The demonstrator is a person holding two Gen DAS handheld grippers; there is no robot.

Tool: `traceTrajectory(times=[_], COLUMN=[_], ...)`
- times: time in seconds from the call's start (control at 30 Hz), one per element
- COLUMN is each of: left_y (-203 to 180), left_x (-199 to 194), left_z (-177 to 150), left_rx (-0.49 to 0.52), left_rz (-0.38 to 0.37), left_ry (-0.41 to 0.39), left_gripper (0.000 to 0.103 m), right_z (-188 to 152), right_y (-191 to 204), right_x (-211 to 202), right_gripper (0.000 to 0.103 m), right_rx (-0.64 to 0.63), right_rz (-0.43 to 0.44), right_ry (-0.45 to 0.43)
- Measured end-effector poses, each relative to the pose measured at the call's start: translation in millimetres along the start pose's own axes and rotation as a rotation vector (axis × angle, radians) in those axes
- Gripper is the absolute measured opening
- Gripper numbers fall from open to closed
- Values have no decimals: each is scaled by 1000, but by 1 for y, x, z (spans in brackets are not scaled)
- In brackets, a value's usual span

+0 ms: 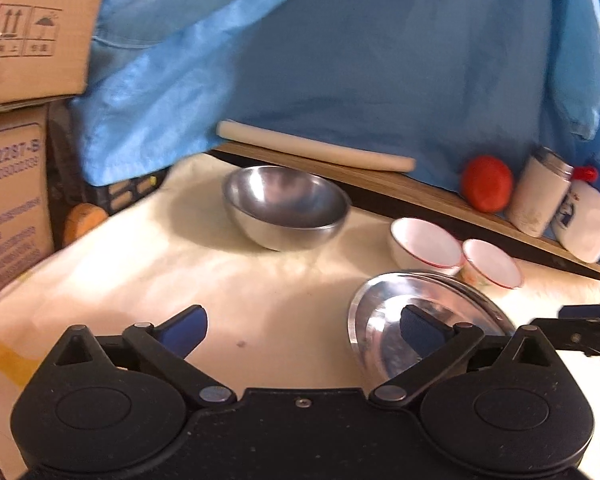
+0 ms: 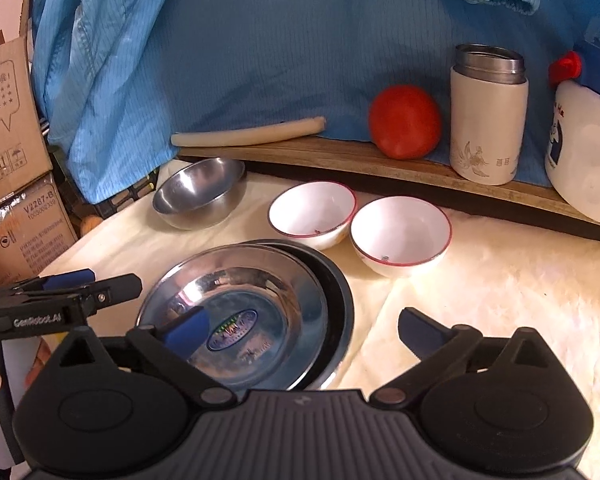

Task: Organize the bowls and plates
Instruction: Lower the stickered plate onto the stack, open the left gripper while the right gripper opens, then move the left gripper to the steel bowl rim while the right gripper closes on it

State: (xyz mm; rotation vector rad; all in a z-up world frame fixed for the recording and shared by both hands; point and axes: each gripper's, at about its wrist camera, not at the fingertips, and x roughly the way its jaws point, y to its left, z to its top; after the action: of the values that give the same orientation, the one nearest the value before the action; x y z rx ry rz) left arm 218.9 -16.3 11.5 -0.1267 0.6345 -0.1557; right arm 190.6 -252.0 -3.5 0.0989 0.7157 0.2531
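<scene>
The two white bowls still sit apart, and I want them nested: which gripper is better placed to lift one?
Right, probably. The white bowls lie just ahead of the right gripper, its jaws open and empty; the left gripper sits beyond the steel plates.

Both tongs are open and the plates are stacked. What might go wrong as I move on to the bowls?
1. The top plate sits off-centre on the dark plate; a nudge might slide it.
2. The two white bowls stand very close together, so gripping one may knock the other.
3. The left tongs hover beside the plates, near the right tongs; they may collide.
</scene>
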Motion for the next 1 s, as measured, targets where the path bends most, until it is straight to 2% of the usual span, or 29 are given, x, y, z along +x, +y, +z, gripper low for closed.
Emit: traceTrajectory(times=[0.37,0.63,0.8,1.0], left_y=[35,49,56,59], left_x=[10,19,33,53], left_z=[13,24,33,41], left_rx=[-25,-31,-51,-80], left_rz=[128,162,185,173], left_ry=[-18,-19,-22,-9], left_gripper=[102,102,102,102], right_z=[6,24,46,73], right_y=[10,16,20,31], right_x=[9,21,38,73], right_gripper=[103,103,103,103], right_rx=[-3,5,34,34], right_rz=[22,63,109,152], right_ry=[-21,-53,-111,-95])
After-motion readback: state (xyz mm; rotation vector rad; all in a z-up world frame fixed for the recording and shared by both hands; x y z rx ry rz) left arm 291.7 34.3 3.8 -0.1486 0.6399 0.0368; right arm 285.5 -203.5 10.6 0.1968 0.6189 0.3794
